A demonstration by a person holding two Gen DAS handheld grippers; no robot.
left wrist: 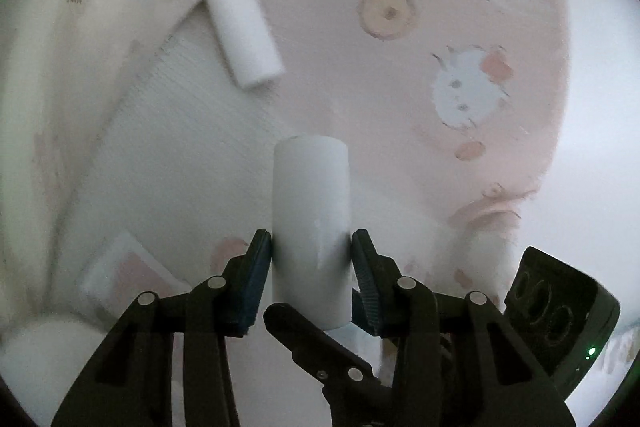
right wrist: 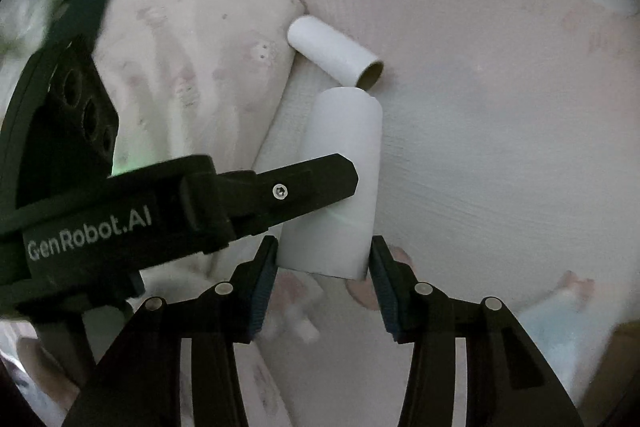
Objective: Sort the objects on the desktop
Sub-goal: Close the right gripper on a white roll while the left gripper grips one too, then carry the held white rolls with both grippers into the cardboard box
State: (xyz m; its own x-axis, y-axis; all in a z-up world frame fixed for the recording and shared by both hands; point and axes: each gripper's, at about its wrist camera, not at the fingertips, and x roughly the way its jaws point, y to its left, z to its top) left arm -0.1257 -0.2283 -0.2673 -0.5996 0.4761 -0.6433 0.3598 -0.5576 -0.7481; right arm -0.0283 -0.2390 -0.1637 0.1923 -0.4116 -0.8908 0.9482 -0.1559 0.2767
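A white paper roll (left wrist: 310,227) is held in the air between both grippers. My left gripper (left wrist: 311,247) is shut on its middle. In the right wrist view the same roll (right wrist: 340,179) has its near end between the fingers of my right gripper (right wrist: 324,259), which touch or nearly touch its sides. The left gripper's finger (right wrist: 308,183) crosses in front of the roll there. A second white roll (left wrist: 245,31) lies on the pink patterned cloth; it also shows in the right wrist view (right wrist: 334,53), with its hollow end facing right.
A pink cloth with cartoon prints (left wrist: 400,75) covers the surface. A pale pillow (right wrist: 188,67) lies at the left beside a white ribbed mat (left wrist: 192,131). A small pink-and-white card (left wrist: 128,271) lies at lower left. The other gripper's body (left wrist: 560,319) is at lower right.
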